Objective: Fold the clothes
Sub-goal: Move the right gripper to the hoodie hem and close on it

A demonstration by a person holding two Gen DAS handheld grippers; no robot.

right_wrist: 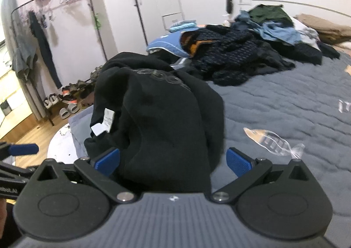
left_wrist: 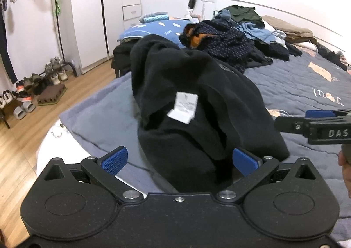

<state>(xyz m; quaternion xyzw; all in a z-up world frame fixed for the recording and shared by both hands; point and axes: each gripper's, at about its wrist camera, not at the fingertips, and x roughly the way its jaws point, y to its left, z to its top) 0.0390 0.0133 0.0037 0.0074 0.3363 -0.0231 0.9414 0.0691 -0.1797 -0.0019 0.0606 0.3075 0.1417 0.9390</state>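
Bed (left_wrist: 296, 85), grey quilted cover, carrying everything listed. Heap of unfolded clothes (left_wrist: 230, 39), dark patterned, denim and green pieces, at the far end by the wall, well apart from both tools. Black garment (left_wrist: 193, 99), fleece-like, bunched into a tall mound at the near corner of the bed; long axis runs away from the onlooker toward the heap; white care label (left_wrist: 183, 107) turned outward, so likely inside-out or rumpled. Left gripper (left_wrist: 179, 161): jaws spread wide, released, the garment's near hem lying between the blue pads, contact unclear. Right gripper (right_wrist: 173, 161): jaws likewise spread and holding nothing, the garment's near edge directly ahead between them. Both sit equally close, side by side at the near hem; a two-handed pinch and spread seems the likely next step. Small clear wrapper (right_wrist: 274, 140) on the quilt, right of the garment.
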